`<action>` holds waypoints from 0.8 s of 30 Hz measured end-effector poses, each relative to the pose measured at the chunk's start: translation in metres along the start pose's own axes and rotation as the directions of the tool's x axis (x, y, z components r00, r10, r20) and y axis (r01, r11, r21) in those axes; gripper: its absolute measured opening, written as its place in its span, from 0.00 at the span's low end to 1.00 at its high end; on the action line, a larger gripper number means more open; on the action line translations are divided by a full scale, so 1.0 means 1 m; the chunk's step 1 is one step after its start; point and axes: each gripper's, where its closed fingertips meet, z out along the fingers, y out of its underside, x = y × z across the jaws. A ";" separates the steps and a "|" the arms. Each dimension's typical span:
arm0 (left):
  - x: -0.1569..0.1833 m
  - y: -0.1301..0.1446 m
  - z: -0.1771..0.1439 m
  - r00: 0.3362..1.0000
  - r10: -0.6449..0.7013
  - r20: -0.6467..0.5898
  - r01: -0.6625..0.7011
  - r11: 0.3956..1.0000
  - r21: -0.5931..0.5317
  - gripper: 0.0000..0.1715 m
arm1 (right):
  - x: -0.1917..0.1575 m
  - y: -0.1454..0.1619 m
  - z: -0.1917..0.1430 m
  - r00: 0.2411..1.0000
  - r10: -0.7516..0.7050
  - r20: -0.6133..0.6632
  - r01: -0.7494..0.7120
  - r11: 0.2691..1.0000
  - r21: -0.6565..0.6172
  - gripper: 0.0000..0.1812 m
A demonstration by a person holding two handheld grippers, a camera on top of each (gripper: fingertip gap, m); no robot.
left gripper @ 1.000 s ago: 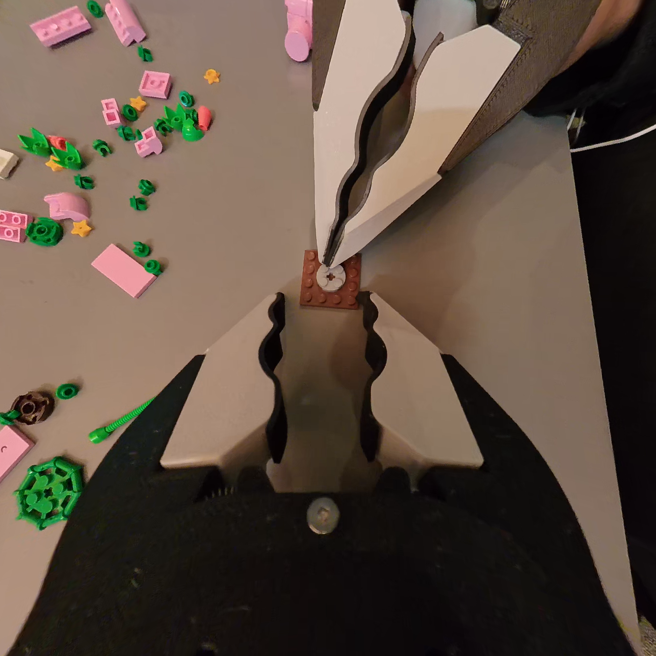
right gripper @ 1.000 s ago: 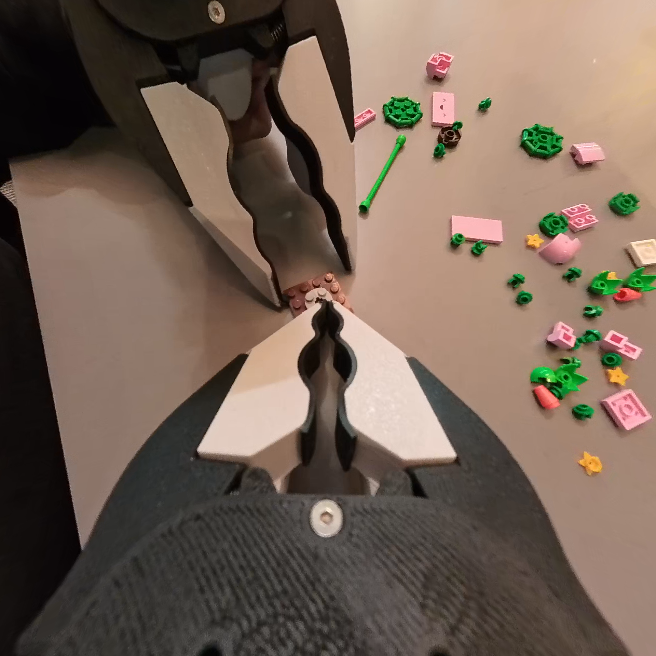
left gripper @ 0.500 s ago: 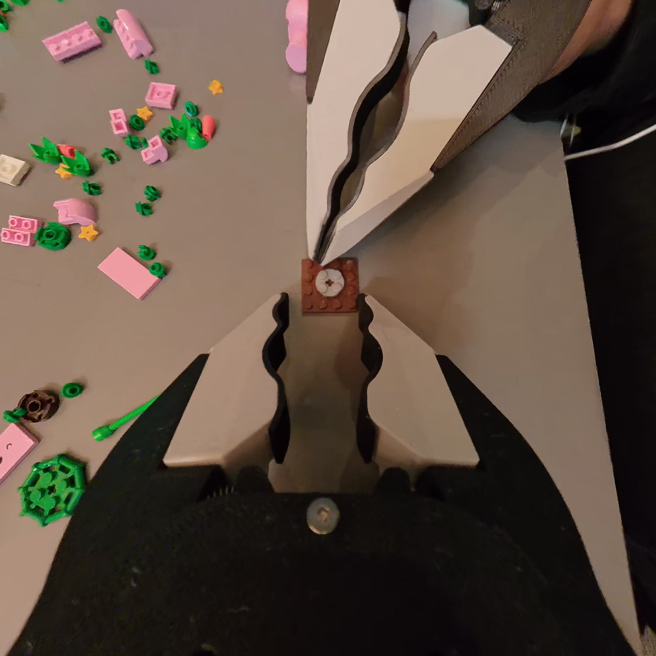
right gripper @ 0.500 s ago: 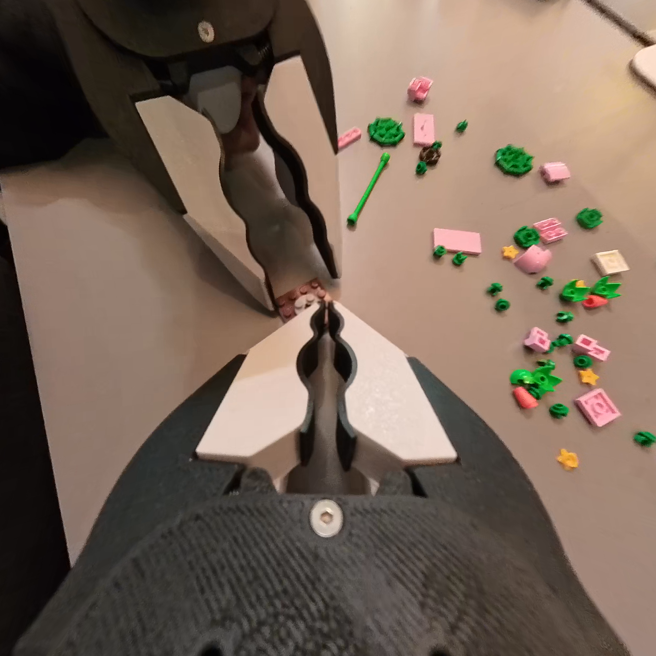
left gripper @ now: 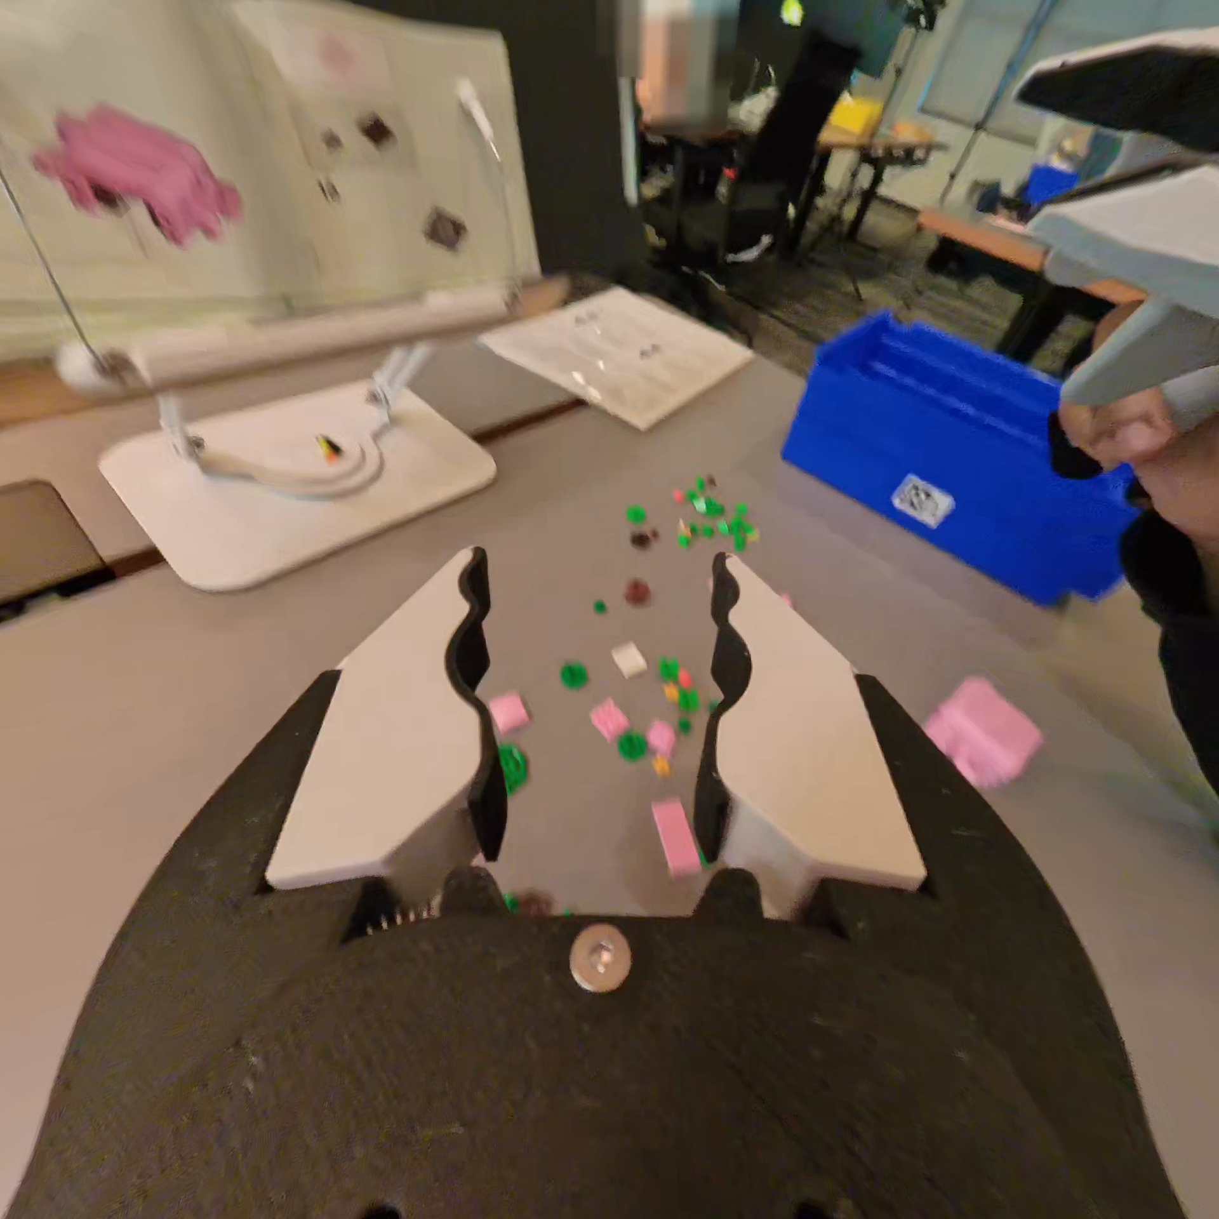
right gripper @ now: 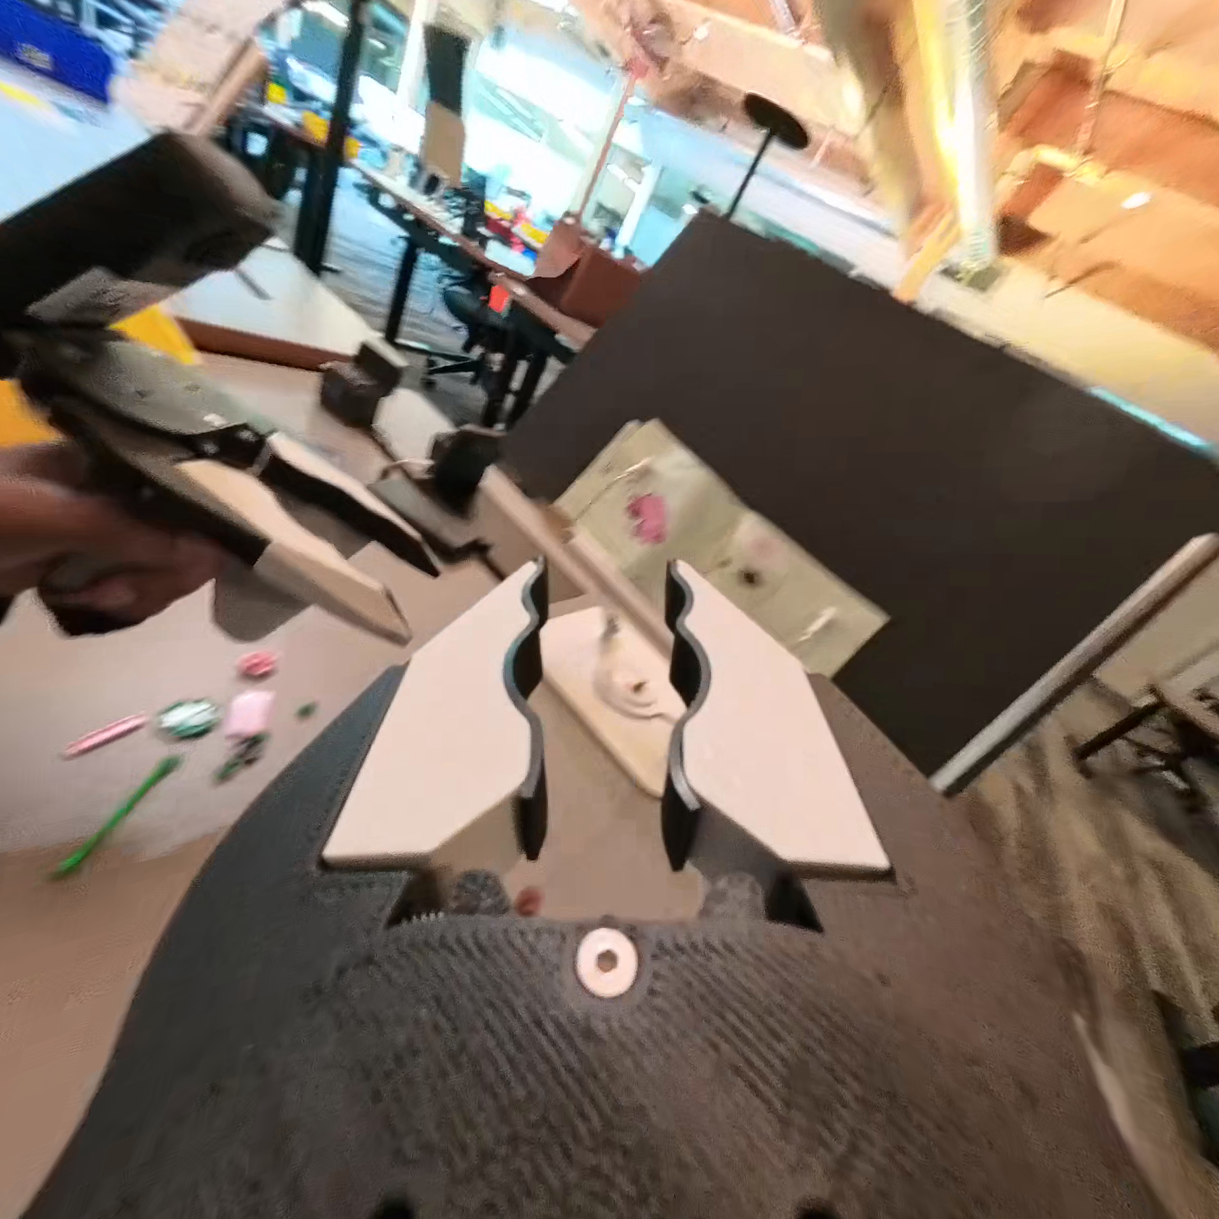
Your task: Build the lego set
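The grey worktop runs out to a white book stand holding an open instruction booklet, with a blue bin off right. The left gripper is raised, fingers apart and empty; the right gripper likewise, tilted toward the room. The loose lego pieces lie ahead of and below the left fingers, so I'd judge that hand nearer. The long green rod lies slantwise.

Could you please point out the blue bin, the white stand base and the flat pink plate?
blue bin (left gripper: 950,455): left wrist view, front wall.
white stand base (left gripper: 264,508): left wrist view, bare top.
flat pink plate (left gripper: 676,836): left wrist view, top face.
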 end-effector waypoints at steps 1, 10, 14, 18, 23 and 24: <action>-0.007 -0.016 0.011 1.000 0.004 0.029 -0.005 1.000 0.021 0.40 | 0.022 -0.004 0.012 0.999 -0.012 -0.043 0.012 1.000 -0.003 0.19; -0.074 -0.115 0.126 0.926 0.132 0.355 -0.171 0.982 0.082 0.50 | 0.137 0.126 0.129 0.970 0.195 -0.148 -0.228 0.939 -0.256 0.27; -0.092 -0.127 0.152 0.891 0.174 0.419 -0.221 0.973 0.066 0.51 | 0.132 0.147 0.148 0.979 0.173 -0.105 -0.194 0.952 -0.236 0.18; -0.098 -0.130 0.170 0.861 0.210 0.463 -0.267 0.962 0.060 0.51 | 0.126 0.155 0.159 0.981 0.184 -0.057 -0.192 0.958 -0.212 0.07; -0.103 -0.119 0.190 0.806 0.254 0.535 -0.303 0.953 0.005 0.51 | 0.126 0.157 0.156 0.970 0.232 -0.069 -0.240 0.962 -0.130 0.03; -0.105 -0.118 0.191 0.780 0.272 0.564 -0.322 0.947 -0.012 0.51 | 0.126 0.157 0.156 0.961 0.266 -0.071 -0.272 0.957 -0.100 0.02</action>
